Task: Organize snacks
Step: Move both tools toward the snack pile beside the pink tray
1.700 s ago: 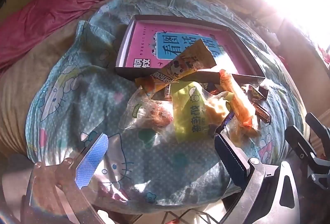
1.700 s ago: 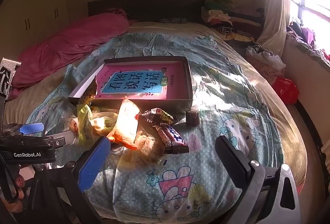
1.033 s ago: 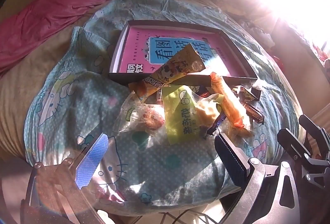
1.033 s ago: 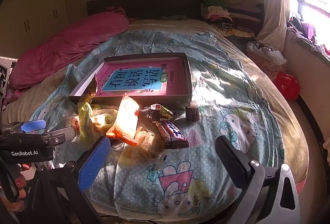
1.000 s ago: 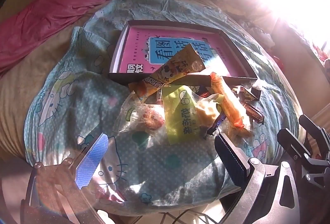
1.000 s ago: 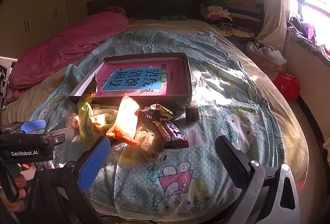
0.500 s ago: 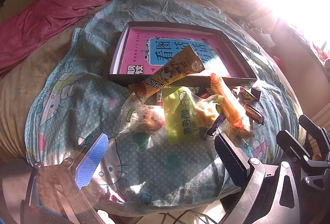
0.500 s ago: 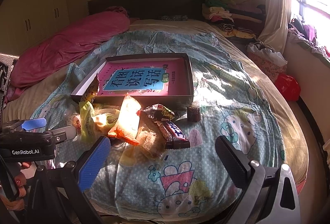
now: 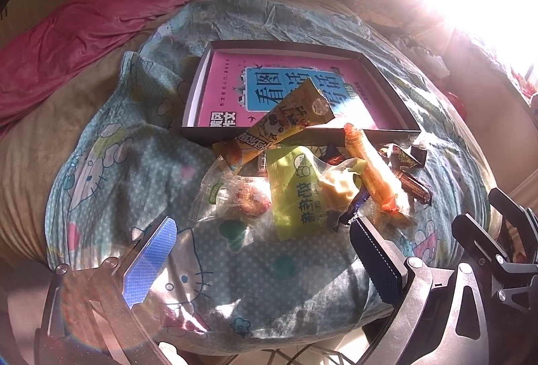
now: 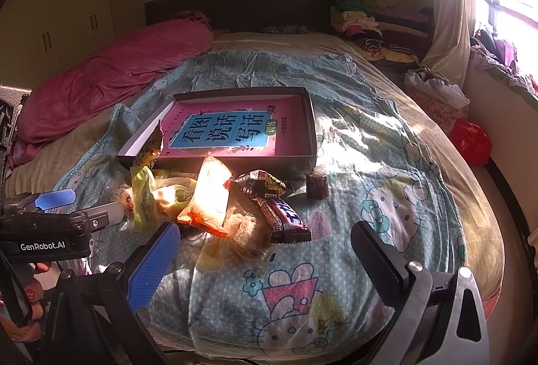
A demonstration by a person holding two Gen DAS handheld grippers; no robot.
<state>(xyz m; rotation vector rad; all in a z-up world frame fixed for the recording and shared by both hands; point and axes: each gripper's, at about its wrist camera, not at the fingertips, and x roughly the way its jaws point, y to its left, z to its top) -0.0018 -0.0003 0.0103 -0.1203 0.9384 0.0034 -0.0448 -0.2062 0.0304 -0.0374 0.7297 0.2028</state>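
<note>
Snacks (image 9: 312, 176) piled on blanket (image 9: 134, 163), against near wall of box (image 10: 215, 159). Yellow stick pack (image 9: 279, 126) slants, upper end over box rim. Orange pack (image 9: 370, 170) runs away from box. Left gripper (image 9: 262, 250) and right gripper (image 10: 265, 250) both gape, empty, short of pile. Glare washes out window side.

Black tongs (image 10: 262, 260), blue pads (image 10: 151, 267), silver screws
</note>
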